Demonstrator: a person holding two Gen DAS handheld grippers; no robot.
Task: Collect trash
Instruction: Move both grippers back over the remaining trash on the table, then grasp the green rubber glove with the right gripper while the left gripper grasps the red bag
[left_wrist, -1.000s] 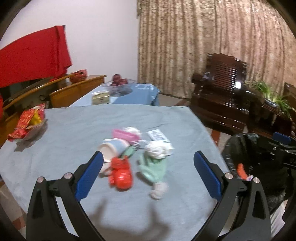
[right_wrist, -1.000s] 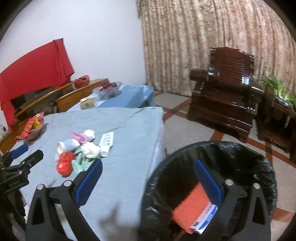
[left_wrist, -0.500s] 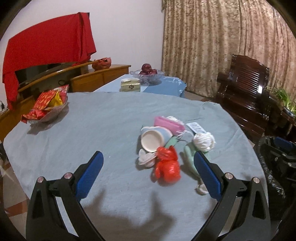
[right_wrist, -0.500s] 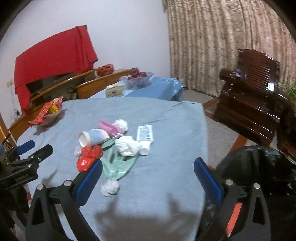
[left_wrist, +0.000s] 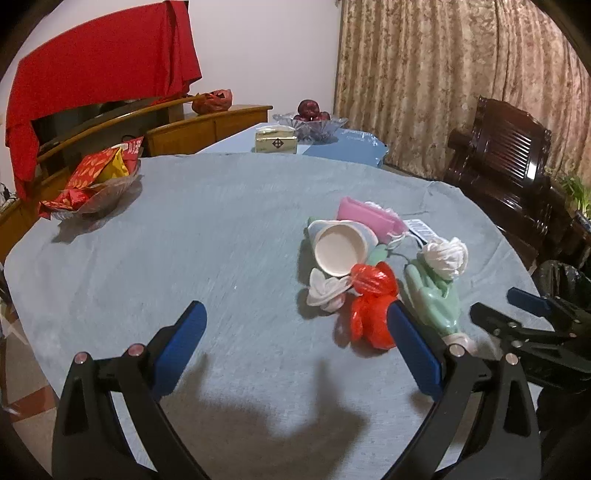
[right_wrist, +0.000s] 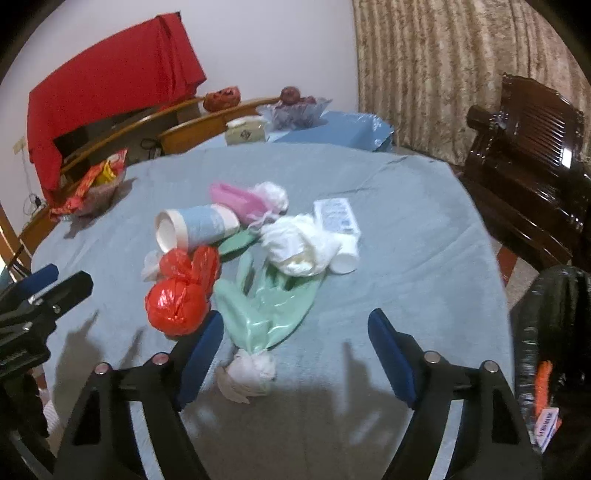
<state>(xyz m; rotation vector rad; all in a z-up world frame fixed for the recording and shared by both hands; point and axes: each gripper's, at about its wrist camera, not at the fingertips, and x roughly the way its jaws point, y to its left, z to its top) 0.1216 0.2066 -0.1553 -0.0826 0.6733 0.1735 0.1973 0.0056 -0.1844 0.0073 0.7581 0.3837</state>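
Right gripper (right_wrist: 295, 349) has swung from bin to green bag (right_wrist: 266, 306), fingers closing.

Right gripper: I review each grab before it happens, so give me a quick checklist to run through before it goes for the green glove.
1. Right gripper carries nothing: ok; jaws closing, only tablecloth and the glove's tied end between them.
2. Green glove within view and near: ok, just ahead of the fingers.
3. Glove free of other trash: not ok; white plastic wad lies on its far end, red bag touches its side.
4. Left gripper clear of the glove: ok, open over bare cloth.
5. Black trash bag reachable: ok, beside the table edge.
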